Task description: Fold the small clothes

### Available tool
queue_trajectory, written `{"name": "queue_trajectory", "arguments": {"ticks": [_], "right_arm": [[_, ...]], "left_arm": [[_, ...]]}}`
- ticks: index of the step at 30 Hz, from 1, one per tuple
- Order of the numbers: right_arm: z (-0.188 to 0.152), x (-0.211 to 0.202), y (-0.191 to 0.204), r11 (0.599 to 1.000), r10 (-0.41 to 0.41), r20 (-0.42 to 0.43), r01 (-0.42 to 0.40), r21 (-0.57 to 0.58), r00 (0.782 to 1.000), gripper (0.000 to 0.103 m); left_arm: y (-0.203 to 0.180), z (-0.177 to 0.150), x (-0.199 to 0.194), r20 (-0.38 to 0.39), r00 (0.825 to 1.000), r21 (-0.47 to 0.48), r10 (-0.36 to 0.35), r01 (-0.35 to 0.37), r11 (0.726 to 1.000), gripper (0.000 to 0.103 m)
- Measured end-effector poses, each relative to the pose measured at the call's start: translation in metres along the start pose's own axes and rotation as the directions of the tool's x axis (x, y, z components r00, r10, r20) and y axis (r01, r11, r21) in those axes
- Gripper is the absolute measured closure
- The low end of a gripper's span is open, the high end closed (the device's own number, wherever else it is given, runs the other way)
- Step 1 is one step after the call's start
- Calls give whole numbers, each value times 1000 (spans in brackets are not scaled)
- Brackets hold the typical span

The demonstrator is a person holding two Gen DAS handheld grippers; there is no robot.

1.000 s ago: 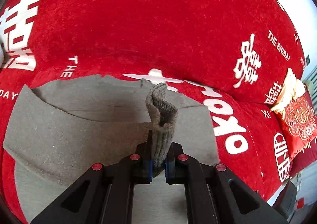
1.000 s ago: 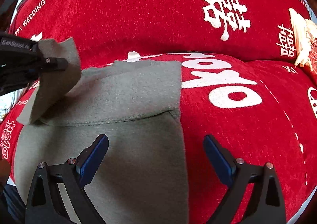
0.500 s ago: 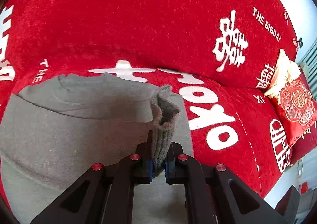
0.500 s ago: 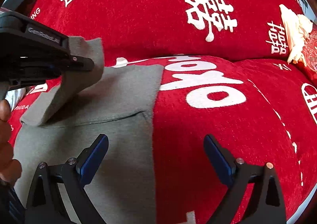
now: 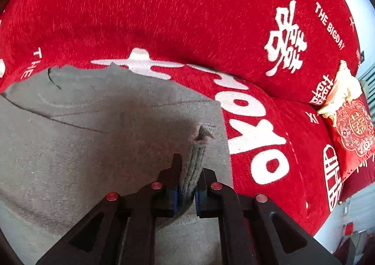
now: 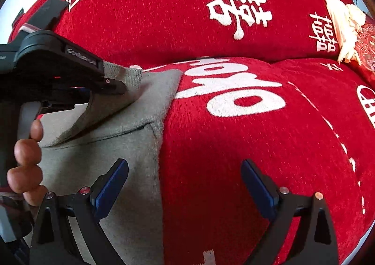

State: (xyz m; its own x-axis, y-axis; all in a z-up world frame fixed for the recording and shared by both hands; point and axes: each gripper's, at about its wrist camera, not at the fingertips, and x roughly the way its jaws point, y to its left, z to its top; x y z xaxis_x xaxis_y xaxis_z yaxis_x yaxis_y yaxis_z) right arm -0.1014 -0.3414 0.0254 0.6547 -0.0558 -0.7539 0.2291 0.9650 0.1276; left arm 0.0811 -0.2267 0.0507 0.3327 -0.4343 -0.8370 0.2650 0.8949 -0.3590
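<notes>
Covering a sofa, red throw with white lettering — grey garment on it; left gripper clamps its ribbed cuff, right gripper fingers spread wide — embroidered cushion beyond garment's right edge.

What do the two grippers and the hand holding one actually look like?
Both the left gripper and the right gripper are matte black with angular fingers, blue pads and small red-centred screws. The left gripper's body carries grey lettering. The hand is bare.

A sofa draped in a red plush cover with white characters and lettering fills both views. A red embroidered cushion with a cream tassel rests at its far right end. Daylight falls across the fabric.
</notes>
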Motion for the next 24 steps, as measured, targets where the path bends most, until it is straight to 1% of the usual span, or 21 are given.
{"name": "queue_trajectory", "arguments": {"ticks": [3,4,5,6,7,8,9,10,11,14,16,17,20,22,24], "right_arm": [[-2,0,0,1000,1,-1,-1,4,1000,5],[-2,0,-1,1000,1,0,-1,6,1000,5],[-2,-1,-1,1000,1,2,-1,8,1000,5],[-2,-2,-2,1000,-1,4,1,9,1000,5],[-1,-3,-2,1000,-3,6,3,10,1000,5],[-1,-5,-3,1000,-5,7,5,11,1000,5],[0,-6,-3,1000,-9,7,9,12,1000,5],[1,-7,-4,1000,-11,7,11,14,1000,5],[2,-9,-4,1000,-11,8,11,17,1000,5],[5,-16,-4,1000,-5,23,4,28,1000,6],[11,-18,-2,999,13,34,-15,38,999,5],[14,-18,0,999,21,38,-23,40,999,5],[31,-12,13,998,62,45,-63,23,997,6],[46,-4,24,996,89,54,-89,15,995,6],[62,9,35,995,105,51,-105,0,993,10]], "left_arm": [[5,0,13,-53,998,-39,-17,15,999,93],[7,-1,16,-66,997,-59,-30,26,998,85],[10,-1,17,-67,996,-76,-51,46,996,71],[11,-2,15,-57,996,-86,-69,64,994,64],[11,-3,12,-44,996,-93,-78,73,993,45],[11,-3,10,-38,996,-96,-75,71,993,20],[11,-3,6,-34,997,-101,-67,63,993,11],[12,-3,0,-15,998,-107,-63,61,992,8],[13,-2,-7,8,998,-104,-66,67,992,8],[21,0,-27,21,996,-75,-89,90,993,8],[35,-1,-43,56,995,-77,-80,84,993,8],[44,-2,-49,70,996,-78,-55,60,995,8],[72,-5,-61,95,994,-74,62,-55,996,8],[97,-9,-66,101,983,-84,152,-144,986,8],[118,-13,-69,99,973,-99,207,-197,975,8]]}}
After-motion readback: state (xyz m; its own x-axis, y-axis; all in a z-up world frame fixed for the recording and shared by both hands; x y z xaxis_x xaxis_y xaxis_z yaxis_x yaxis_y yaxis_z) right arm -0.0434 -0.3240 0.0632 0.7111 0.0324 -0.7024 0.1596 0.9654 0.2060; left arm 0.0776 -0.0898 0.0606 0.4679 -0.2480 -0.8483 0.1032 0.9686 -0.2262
